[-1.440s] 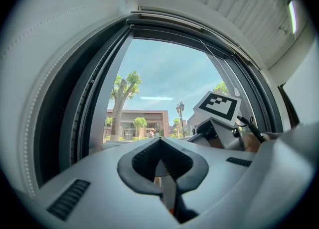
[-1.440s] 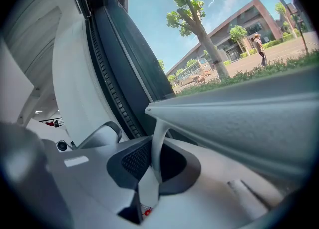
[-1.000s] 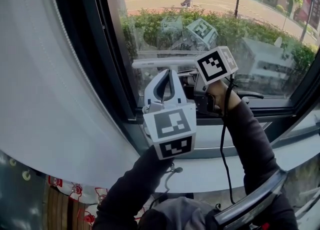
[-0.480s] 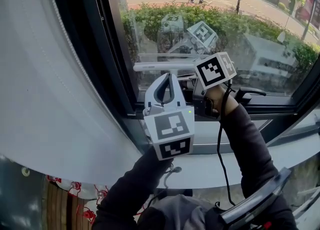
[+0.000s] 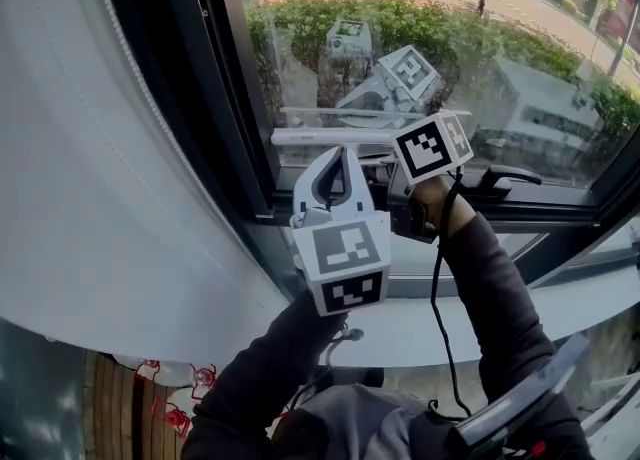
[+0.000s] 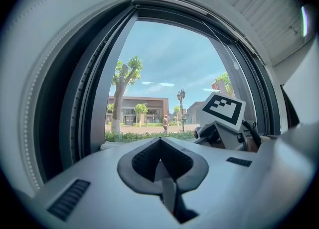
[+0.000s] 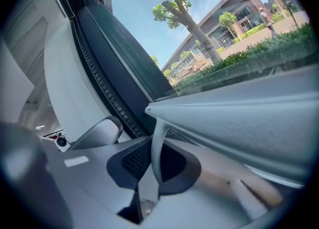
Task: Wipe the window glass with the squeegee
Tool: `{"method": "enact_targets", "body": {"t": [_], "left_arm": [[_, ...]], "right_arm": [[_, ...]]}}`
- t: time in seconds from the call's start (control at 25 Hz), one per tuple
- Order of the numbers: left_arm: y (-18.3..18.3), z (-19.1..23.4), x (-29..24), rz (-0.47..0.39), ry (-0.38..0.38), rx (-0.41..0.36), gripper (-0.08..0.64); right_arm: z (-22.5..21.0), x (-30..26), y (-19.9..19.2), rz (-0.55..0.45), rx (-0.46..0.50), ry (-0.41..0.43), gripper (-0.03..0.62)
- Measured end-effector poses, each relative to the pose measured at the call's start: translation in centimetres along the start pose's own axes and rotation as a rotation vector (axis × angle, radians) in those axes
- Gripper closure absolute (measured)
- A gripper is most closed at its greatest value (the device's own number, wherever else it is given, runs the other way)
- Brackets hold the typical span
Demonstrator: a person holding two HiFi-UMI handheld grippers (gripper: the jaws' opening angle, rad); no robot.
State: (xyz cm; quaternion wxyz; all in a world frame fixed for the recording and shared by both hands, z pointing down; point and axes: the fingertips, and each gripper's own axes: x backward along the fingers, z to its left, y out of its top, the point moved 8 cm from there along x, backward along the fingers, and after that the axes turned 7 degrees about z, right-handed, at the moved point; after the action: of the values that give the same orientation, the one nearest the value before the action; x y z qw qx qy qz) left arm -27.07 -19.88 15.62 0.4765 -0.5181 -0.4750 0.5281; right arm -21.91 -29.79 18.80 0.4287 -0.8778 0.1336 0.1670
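Squeegee [image 5: 330, 136] in right claw [image 7: 155, 171], by glass [image 5: 520, 38]

Both arms, in dark sleeves [image 5: 265, 378], reached forward side by side. The white left gripper [image 5: 338, 153] pointed level, its jaws closed together on nothing. Just beside it, a bare hand [image 5: 437, 198] held the right gripper [image 7: 156, 141] tilted slightly downward, its jaws clamped on the thin neck of a white bar-shaped squeegee [image 5: 330, 136].
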Motion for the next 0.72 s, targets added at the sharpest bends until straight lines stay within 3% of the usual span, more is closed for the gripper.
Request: {"method": "enact_targets", "body": {"t": [0.28,0.72], "left_arm": [[-0.9,0.0,-0.4,-0.007,-0.005,0.005,0.565],[-1.5,0.4,-0.7,0.036,-0.022,0.035,0.565]], "right_arm": [[-0.6,-0.5,-1.1,-0.013,-0.034,0.034,0.568],[-1.3,-0.9,-1.5,0.036,-0.135,-0.002,0.568]]}}
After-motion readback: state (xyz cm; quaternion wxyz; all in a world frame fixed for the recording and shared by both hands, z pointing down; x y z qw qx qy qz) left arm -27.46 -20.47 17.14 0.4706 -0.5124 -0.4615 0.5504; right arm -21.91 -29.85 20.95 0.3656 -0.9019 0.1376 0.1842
